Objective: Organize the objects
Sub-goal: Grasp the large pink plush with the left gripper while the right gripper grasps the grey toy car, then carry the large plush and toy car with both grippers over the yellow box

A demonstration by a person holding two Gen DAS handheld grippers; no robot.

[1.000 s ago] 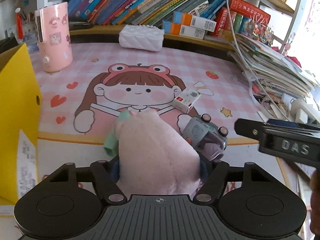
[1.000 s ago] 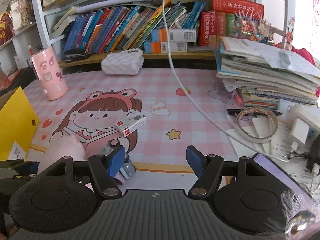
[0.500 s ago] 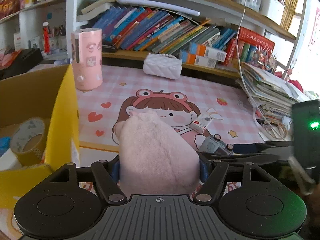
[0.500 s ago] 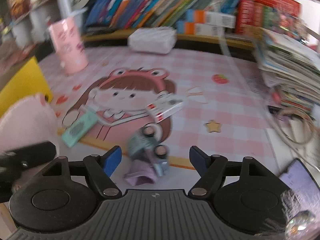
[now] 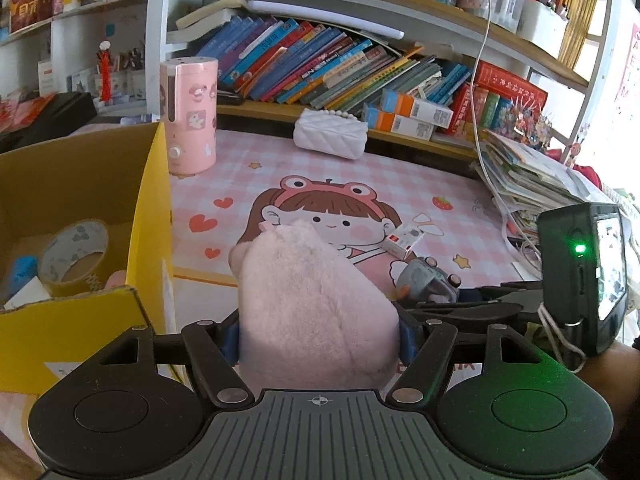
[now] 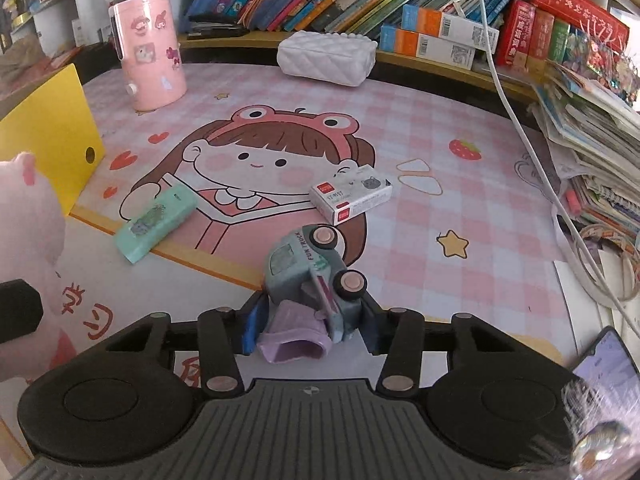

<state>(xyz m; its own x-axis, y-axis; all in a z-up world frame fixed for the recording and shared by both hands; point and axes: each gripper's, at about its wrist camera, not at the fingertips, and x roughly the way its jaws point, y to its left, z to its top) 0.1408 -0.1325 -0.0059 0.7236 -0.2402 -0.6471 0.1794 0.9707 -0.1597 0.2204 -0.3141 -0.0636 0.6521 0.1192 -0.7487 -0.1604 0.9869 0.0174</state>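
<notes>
The left gripper (image 5: 319,334), clenched on the plush (image 5: 308,300), has risen beside the yellow box (image 5: 148,208). The right gripper (image 6: 308,326) has closed around the toy truck (image 6: 312,276), seemingly gripping it, so both should go in the box.

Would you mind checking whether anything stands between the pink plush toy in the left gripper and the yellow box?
Nothing visible does. The pink plush toy, clamped in the left gripper, sits just right of the yellow box; only the box's near wall separates them, and the top is open.

Pink plush toy (image 5: 312,300), yellow box (image 5: 150,208) — pink-checked cartoon mat (image 6: 440,128).
</notes>
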